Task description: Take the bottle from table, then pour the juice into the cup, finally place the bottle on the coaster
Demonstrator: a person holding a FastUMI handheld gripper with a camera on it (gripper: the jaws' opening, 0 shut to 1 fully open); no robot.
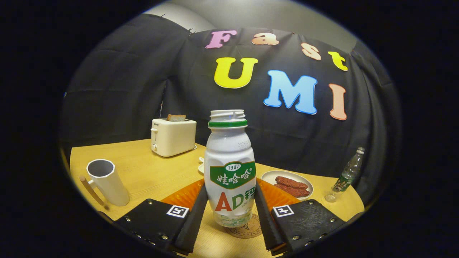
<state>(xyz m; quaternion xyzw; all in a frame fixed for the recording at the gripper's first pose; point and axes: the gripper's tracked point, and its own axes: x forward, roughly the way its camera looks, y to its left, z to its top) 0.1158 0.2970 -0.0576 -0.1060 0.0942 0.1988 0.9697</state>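
Where the gripper [229, 215] clamps it, the uncapped white bottle [229, 168] stands upright.

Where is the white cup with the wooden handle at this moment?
In the gripper view, the white cup stands upright on the wooden table, to the left of the bottle between the gripper fingers, and nearer than the toaster.

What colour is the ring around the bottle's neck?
Green, seen clearest in the claw view: the ring on the bottle.
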